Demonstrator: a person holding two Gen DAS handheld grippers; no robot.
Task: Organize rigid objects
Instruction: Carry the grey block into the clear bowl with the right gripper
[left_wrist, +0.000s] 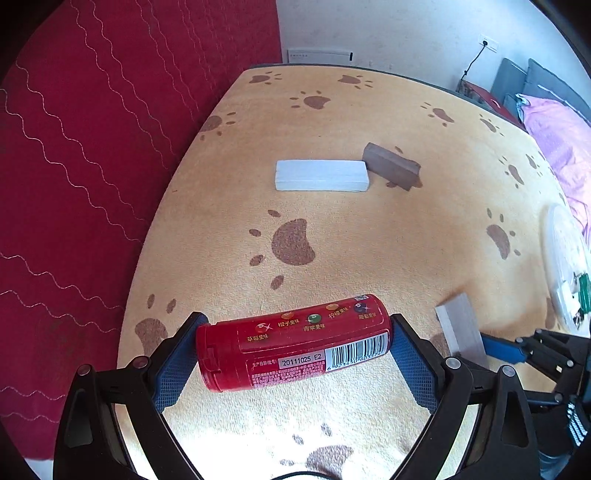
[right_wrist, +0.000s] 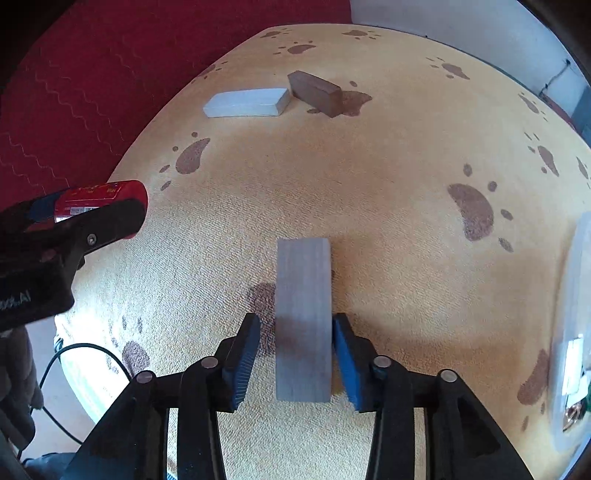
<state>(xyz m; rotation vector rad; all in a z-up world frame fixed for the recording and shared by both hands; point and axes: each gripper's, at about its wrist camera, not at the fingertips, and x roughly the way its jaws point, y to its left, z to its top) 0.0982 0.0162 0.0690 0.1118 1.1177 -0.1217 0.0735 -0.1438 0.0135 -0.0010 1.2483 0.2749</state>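
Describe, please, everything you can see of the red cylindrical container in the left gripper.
The red cylindrical plastic container has a flip-top cap at its left end in the left wrist view. Its label bears small fruit pictures with Chinese text, a printed date code and a white barcode. It lies sideways, slightly tilted, clamped end to end between the blue ribbed pads of the left gripper, whose jaws press on both ends. It appears lifted above the yellow paw-print tablecloth, touching nothing else.

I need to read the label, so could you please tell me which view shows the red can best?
The left wrist view: the red can fills the foreground, label and barcode legible. The right wrist view shows only one end, behind the left gripper.
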